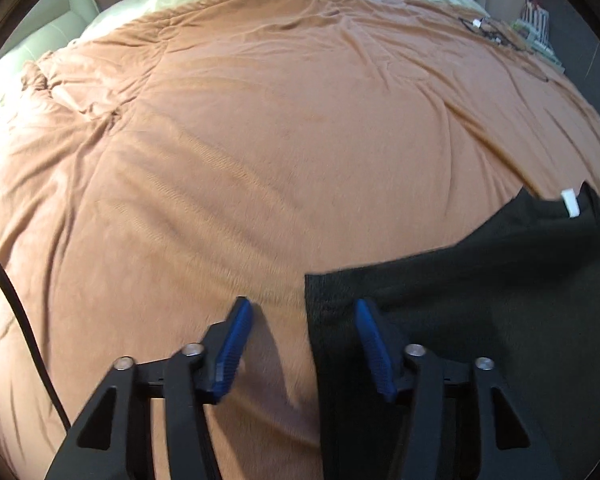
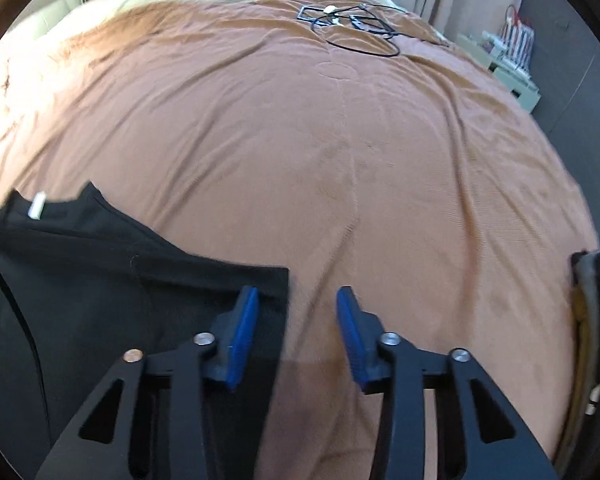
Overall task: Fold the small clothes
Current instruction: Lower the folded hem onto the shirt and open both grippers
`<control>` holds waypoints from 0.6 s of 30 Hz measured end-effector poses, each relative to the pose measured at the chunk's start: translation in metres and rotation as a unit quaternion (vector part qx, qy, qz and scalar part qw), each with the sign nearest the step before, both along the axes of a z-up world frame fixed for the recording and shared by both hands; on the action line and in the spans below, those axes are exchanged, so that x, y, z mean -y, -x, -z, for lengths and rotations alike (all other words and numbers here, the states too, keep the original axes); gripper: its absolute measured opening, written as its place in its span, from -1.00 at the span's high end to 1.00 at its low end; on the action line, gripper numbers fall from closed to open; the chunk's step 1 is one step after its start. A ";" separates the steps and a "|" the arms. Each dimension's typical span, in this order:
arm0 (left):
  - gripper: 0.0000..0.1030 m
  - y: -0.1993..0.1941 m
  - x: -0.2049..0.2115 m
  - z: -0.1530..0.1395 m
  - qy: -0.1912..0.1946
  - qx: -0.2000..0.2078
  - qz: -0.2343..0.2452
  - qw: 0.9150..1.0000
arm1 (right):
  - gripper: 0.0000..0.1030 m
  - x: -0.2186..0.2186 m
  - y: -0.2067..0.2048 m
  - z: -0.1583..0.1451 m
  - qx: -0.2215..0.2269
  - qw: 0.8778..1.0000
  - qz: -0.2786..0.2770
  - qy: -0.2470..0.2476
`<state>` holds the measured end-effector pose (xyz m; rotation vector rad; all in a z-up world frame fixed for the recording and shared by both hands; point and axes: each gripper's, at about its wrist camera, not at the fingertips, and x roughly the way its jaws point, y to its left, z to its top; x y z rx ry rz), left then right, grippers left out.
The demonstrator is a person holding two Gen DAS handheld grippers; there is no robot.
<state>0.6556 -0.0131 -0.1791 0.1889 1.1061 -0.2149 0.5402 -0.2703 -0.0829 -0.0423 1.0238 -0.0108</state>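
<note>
Two grippers, left gripper [image 1: 302, 320] and right gripper [image 2: 298, 308], straddled the black garment's [image 1: 480, 300] edges, jaws open, gripping nothing; garment lay at six o'clock on the bed [image 1: 260, 140], folding seemingly unfinished.

The left gripper [image 1: 302, 306] points steeply downward, its jaws parted with a clear gap and nothing pressed between the blue pads [image 1: 232, 350]. The right gripper [image 2: 298, 296] tilts down in much the same way, its jaws also apart, though a little narrower, and its blue pads [image 2: 242, 340] grip nothing.
</note>
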 end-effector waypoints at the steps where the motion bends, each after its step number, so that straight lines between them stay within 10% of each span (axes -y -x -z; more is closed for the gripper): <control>1: 0.06 -0.002 -0.002 0.000 0.011 -0.004 0.000 1.000 | 0.39 0.001 0.000 0.003 0.002 1.000 -0.006 -0.013; 5: 0.14 -0.003 -0.009 0.000 0.047 -0.007 0.001 0.999 | 0.45 0.000 0.004 0.019 0.006 0.999 -0.024 -0.038; 9: 0.85 -0.002 -0.012 -0.002 0.073 -0.003 -0.005 0.997 | 0.91 0.009 0.008 0.028 0.013 0.999 -0.023 -0.037; 18: 0.90 -0.004 -0.007 -0.029 0.046 0.051 -0.008 0.998 | 0.99 0.008 0.008 0.013 0.055 0.998 -0.019 -0.024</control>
